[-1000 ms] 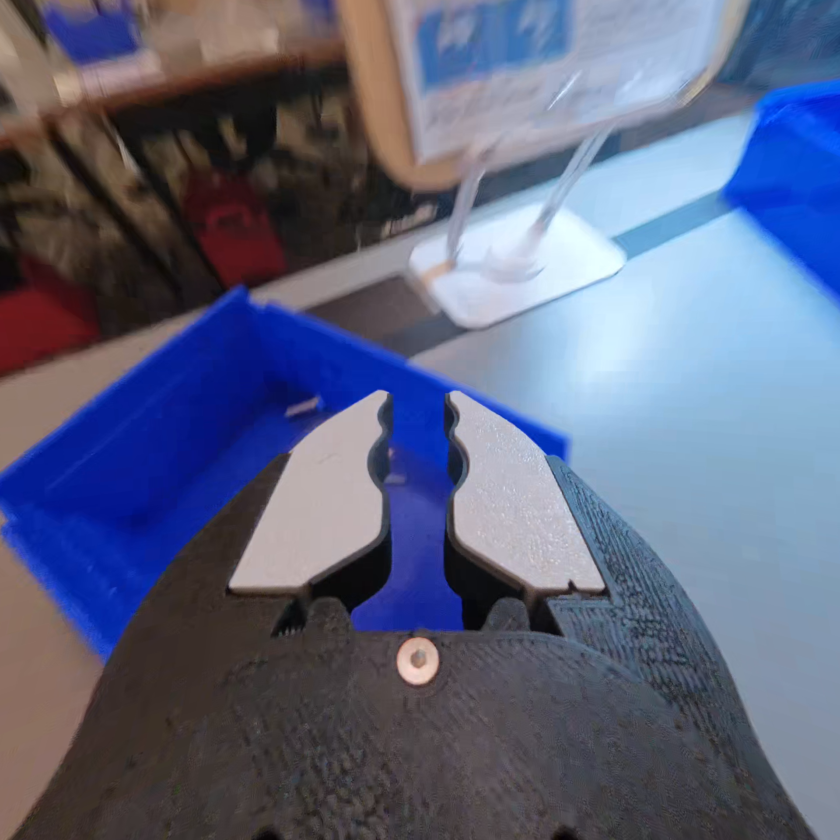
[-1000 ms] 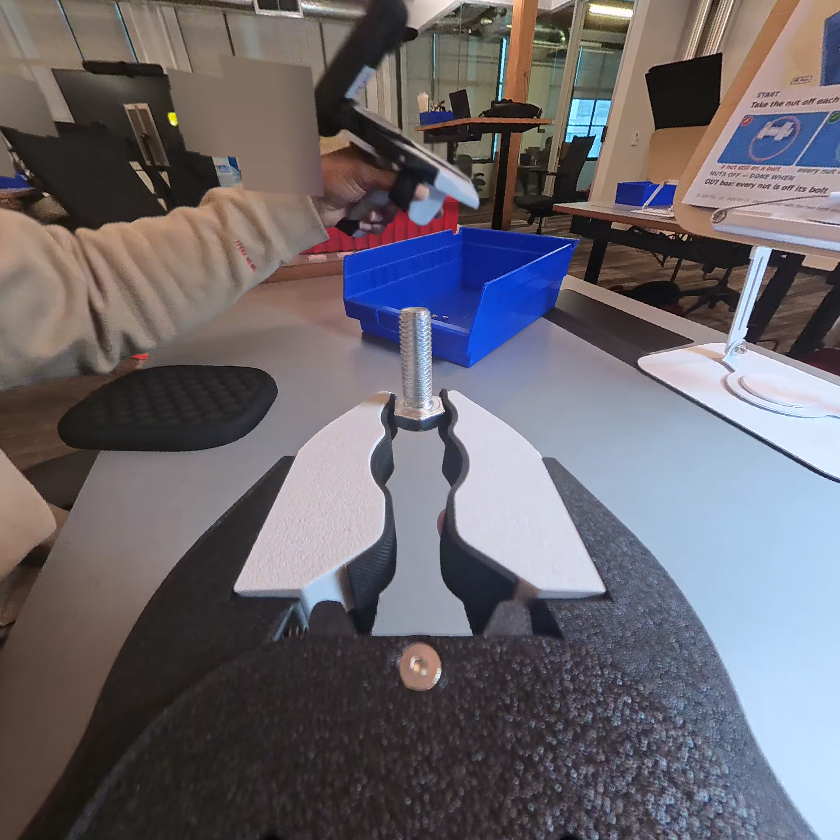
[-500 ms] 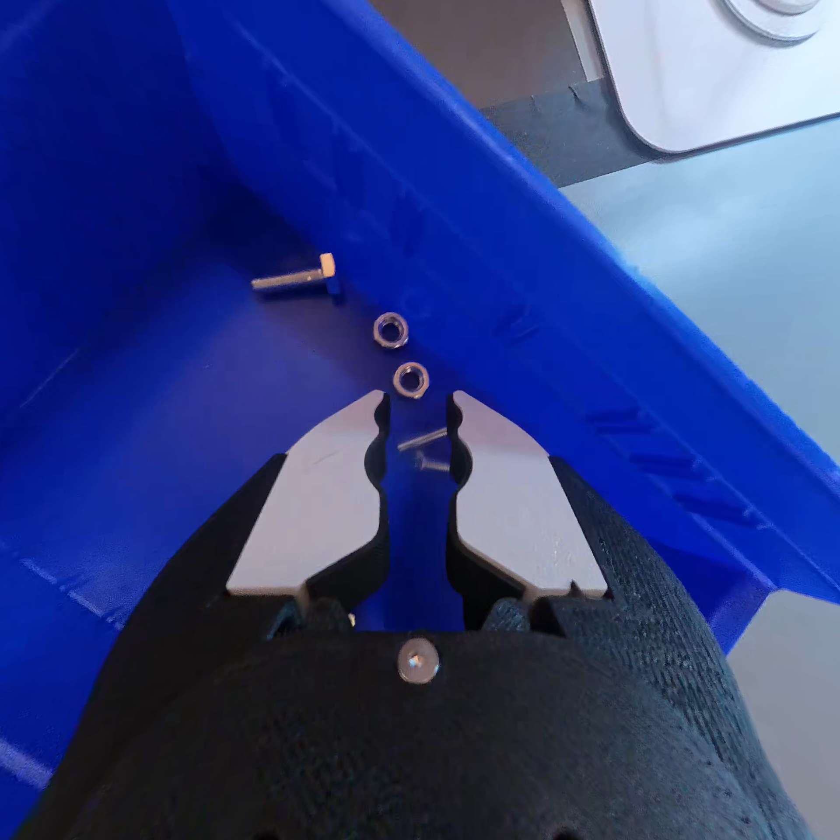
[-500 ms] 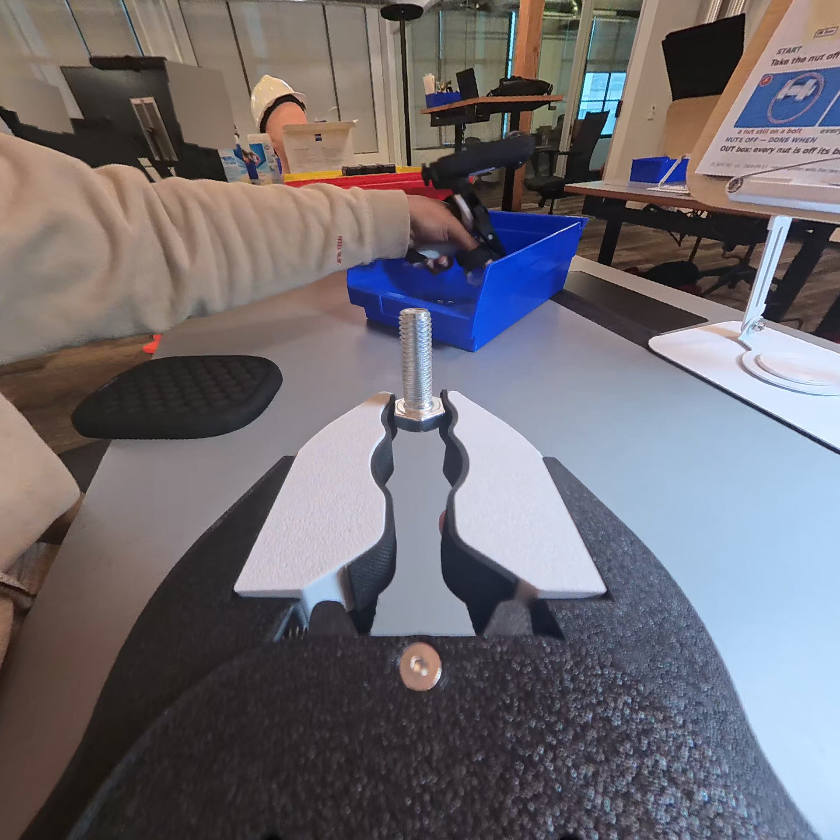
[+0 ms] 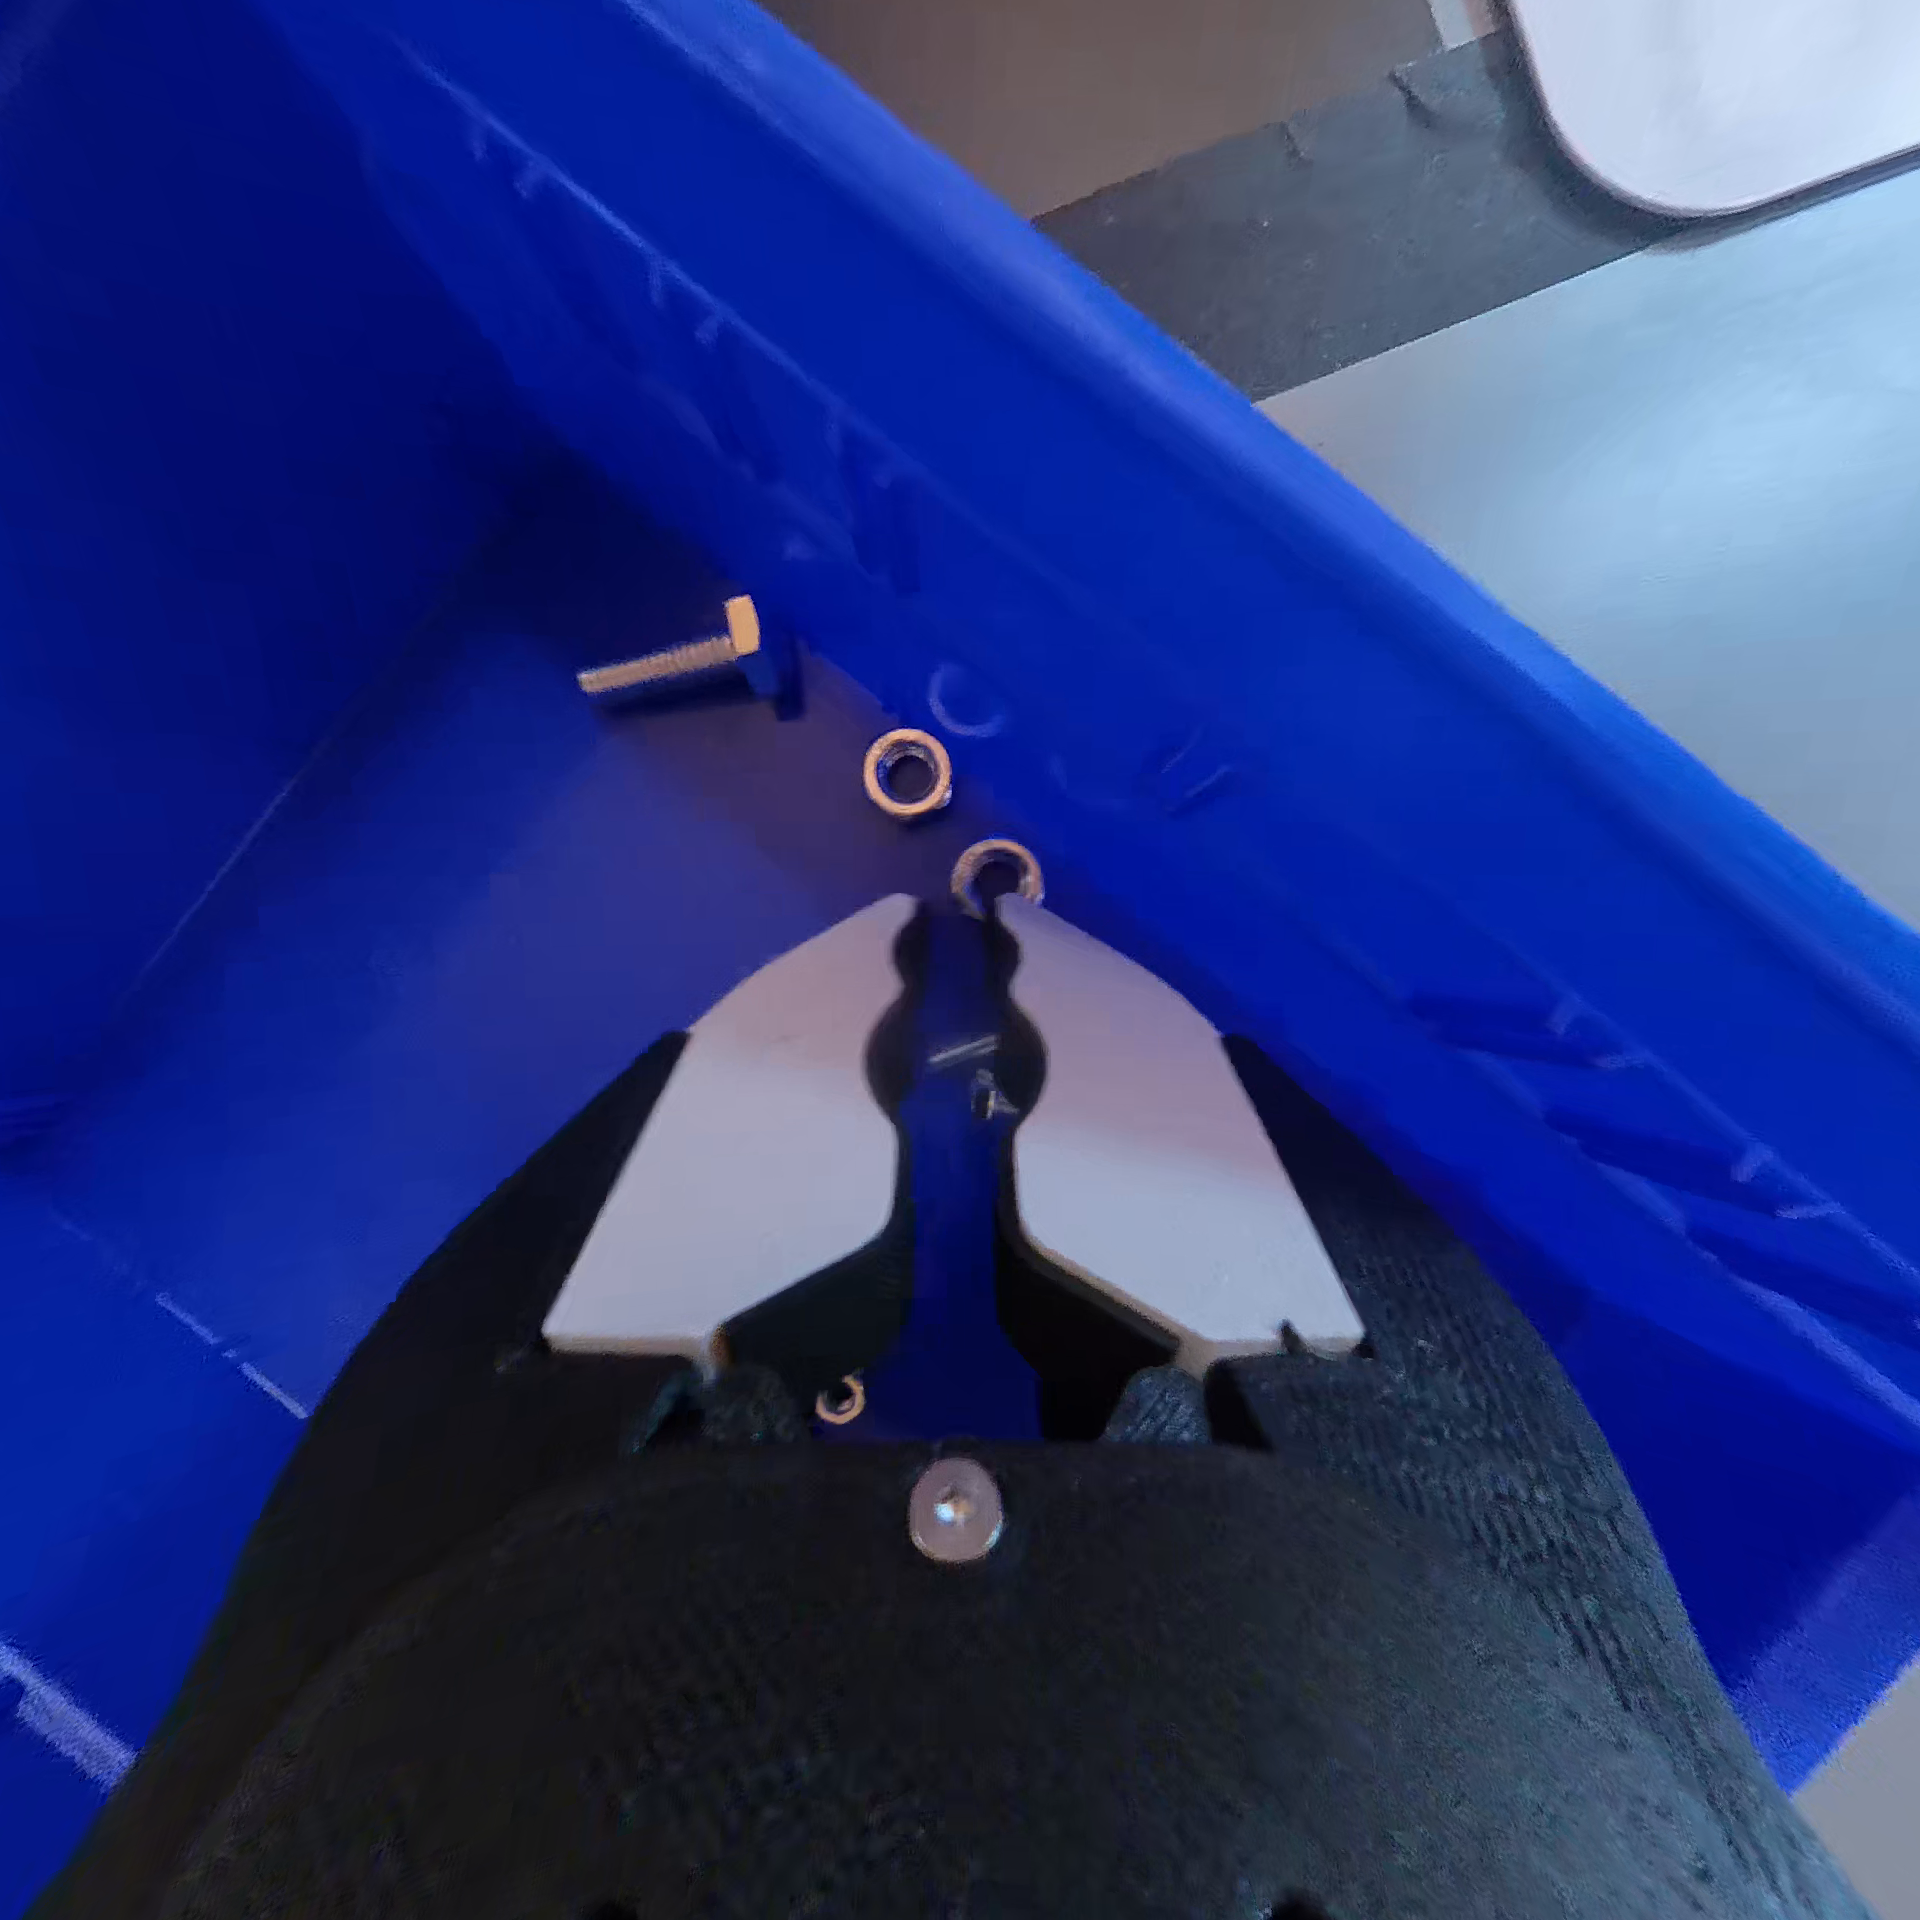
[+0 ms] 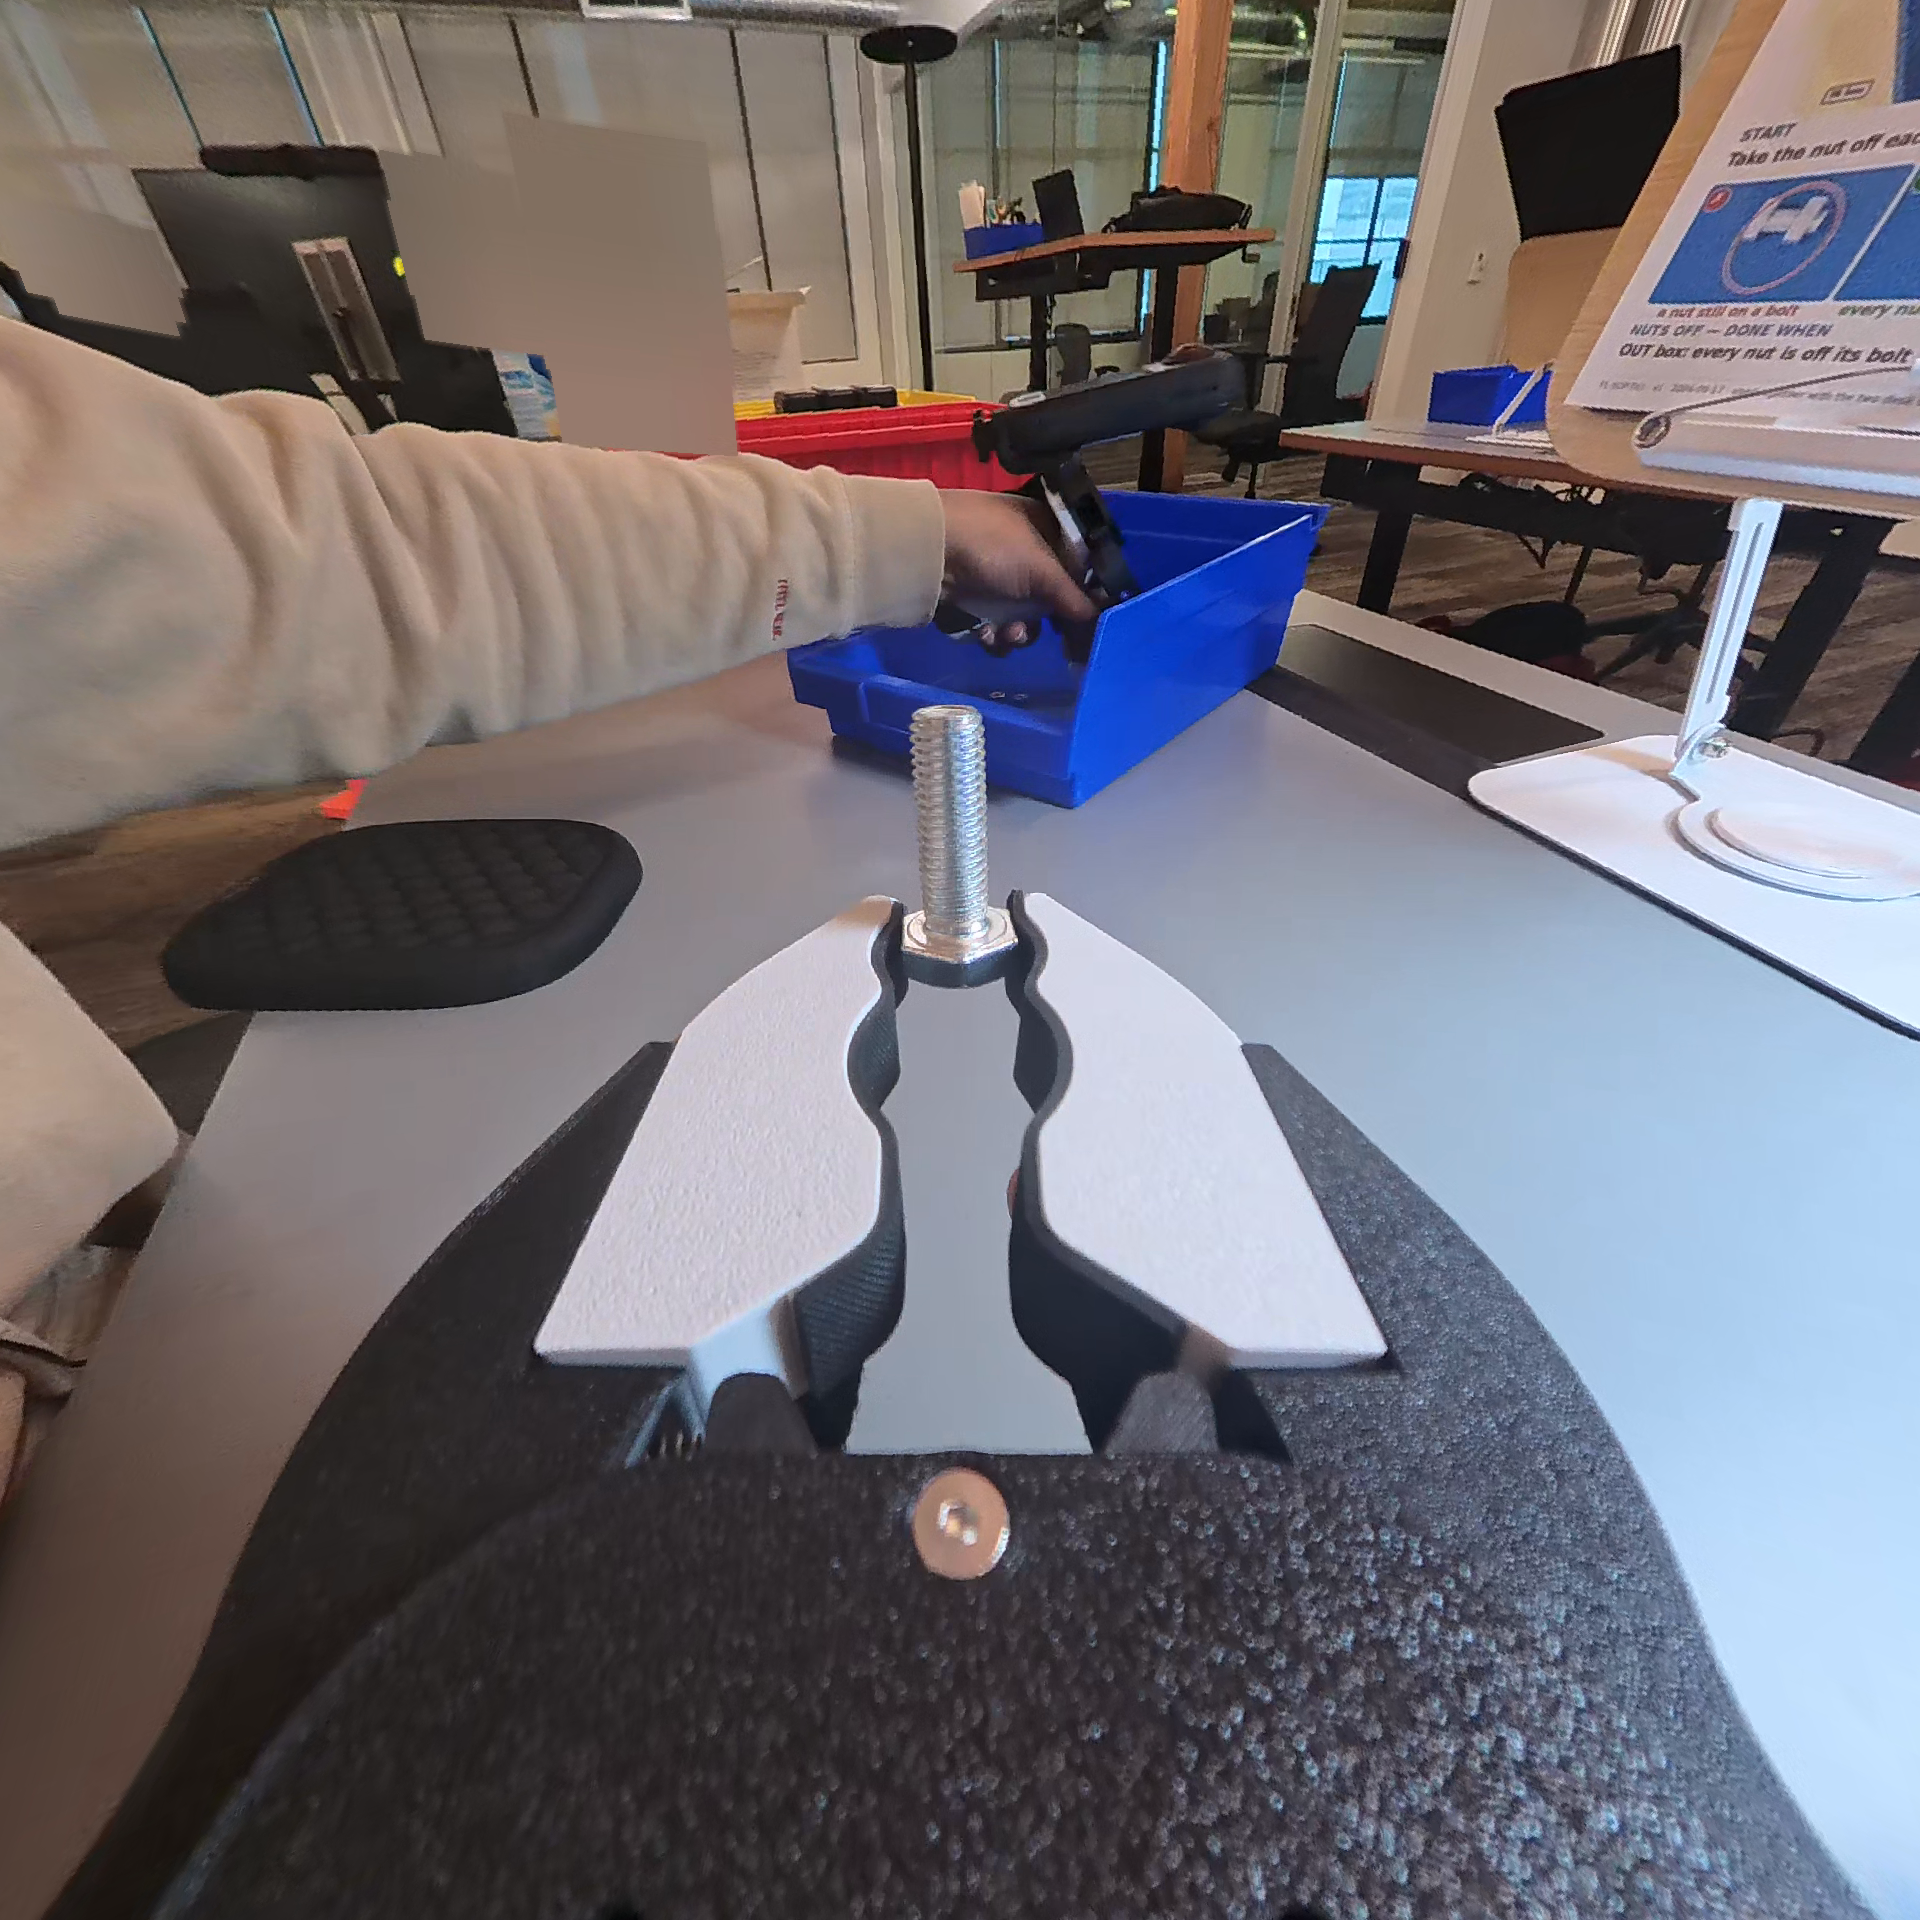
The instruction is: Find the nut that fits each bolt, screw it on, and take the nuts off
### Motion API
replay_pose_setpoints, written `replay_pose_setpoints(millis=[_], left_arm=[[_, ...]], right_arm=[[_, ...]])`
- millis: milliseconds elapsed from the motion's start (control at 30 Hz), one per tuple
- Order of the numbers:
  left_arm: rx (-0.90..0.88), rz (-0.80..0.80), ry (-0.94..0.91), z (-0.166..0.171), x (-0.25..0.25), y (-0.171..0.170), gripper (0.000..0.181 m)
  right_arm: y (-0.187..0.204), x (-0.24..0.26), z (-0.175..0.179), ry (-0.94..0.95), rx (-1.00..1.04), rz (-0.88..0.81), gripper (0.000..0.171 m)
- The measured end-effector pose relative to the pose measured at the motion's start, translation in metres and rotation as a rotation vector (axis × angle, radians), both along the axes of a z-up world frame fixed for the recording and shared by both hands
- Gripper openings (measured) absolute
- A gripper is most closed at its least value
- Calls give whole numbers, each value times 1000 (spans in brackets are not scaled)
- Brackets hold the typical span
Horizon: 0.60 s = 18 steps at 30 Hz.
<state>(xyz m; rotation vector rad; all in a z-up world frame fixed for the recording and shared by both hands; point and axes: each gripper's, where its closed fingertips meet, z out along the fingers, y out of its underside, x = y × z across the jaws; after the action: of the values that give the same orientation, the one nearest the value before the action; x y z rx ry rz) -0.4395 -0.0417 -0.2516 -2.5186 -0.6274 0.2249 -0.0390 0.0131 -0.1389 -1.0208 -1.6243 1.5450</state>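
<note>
With my left gripper (image 5: 958, 906) nearly closed, empty, I'm edging onto the small silver hex nut (image 5: 995, 871) against the blue plastic bin (image 5: 1195, 727) wall, squaring first.

A black textured pad (image 6: 405, 909) and a white sign stand (image 6: 1704, 800) rest well apart on the grey table (image 6: 1351, 997).

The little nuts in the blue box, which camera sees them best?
The left wrist view: two nuts lie close up beside the blue box's wall. The right wrist view shows only tiny specks far off.
</note>
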Motion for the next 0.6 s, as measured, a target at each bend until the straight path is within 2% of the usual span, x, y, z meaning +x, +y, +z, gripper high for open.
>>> replay_pose_setpoints(millis=[67,100,233,467,600], left_arm=[[-16,-15,7,-1,1,-2,33],[-11,-26,-6,-3,4,-1,34],[20,-57,-12,-7,11,6,35],[38,-40,-18,-8,6,8,20],[26,-58,8,-8,4,8,20]], right_arm=[[-1,0,0,-1,-4,2,18],[-1,0,0,-1,-5,3,18],[-2,1,1,2,-4,2,18],[0,1,0,0,-3,-5,18],[0,0,-1,-4,-1,-6,18]])
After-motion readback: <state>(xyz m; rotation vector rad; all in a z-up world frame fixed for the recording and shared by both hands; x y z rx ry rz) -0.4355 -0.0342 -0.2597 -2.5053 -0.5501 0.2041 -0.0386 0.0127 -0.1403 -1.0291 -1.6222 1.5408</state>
